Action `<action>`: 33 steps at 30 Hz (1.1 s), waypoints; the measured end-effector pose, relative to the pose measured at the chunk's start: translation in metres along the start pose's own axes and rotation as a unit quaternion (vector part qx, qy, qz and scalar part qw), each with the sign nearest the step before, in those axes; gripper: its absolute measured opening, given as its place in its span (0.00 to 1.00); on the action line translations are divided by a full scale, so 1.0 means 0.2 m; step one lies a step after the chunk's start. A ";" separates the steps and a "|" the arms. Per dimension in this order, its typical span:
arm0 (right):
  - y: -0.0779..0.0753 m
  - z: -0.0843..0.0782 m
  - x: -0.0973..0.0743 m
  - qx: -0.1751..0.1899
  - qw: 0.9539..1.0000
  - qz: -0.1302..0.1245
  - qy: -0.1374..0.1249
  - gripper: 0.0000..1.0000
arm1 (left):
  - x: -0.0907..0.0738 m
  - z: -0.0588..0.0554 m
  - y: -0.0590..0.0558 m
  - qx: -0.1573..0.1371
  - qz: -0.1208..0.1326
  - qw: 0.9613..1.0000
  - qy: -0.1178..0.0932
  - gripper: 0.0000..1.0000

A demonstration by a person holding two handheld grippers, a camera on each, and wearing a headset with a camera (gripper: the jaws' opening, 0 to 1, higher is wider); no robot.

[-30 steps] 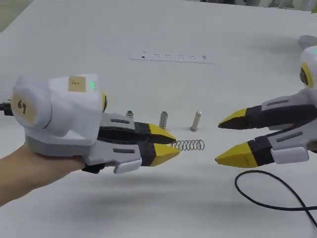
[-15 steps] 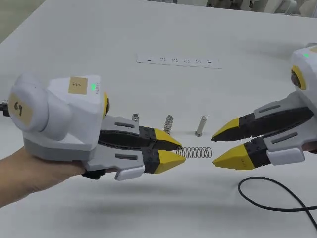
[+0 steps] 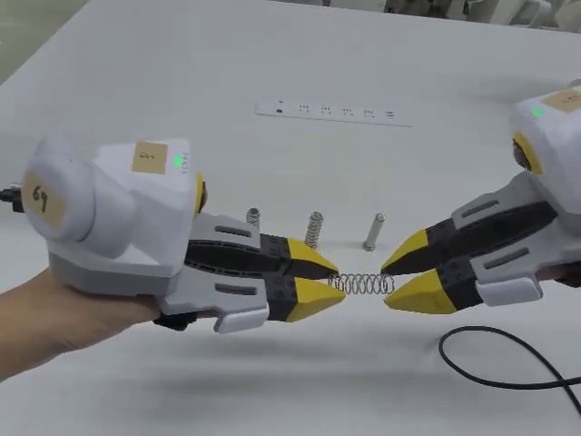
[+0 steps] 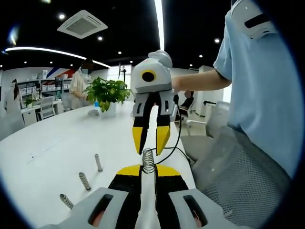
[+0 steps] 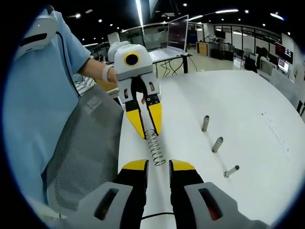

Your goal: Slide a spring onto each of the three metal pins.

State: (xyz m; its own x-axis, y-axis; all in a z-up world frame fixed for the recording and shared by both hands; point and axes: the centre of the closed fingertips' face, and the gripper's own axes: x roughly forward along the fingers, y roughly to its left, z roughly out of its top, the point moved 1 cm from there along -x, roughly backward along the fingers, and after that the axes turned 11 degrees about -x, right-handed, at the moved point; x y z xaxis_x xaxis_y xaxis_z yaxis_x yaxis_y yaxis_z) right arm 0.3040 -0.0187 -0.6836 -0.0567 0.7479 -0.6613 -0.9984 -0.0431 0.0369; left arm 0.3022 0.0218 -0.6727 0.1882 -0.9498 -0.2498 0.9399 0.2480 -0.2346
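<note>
Yellow-tipped left gripper, held level, pinches the spring; right gripper faces it, jaws narrowly parted.

I've got the white desk spread out under me, a flat white power strip lying toward its far side and a black cable looping over the near right part. Down at the far end a leafy potted plant stands on the desk, a person stands just behind it, and a square ceiling vent hangs overhead. Beside the desk edge sits a grey mesh chair, and further back an open laptop glows on another desk.
</note>
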 end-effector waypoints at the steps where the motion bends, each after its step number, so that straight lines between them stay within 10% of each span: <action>1: 0.00 0.00 0.00 -0.001 1.000 0.002 -0.001 0.13 | 0.00 0.00 0.00 0.000 -0.001 1.000 0.000 0.02; 33: 0.02 0.12 -0.03 -0.037 0.999 0.004 0.026 0.08 | 0.02 -0.03 0.02 -0.002 -0.001 1.000 0.012 0.02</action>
State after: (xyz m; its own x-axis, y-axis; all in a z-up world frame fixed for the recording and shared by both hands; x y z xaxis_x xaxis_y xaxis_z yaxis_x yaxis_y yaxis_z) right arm 0.3010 -0.0081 -0.6615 -0.0628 0.7124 -0.6990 -0.9949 -0.0999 -0.0125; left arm 0.3052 0.0207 -0.6800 0.1796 -0.9453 -0.2724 0.9389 0.2474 -0.2394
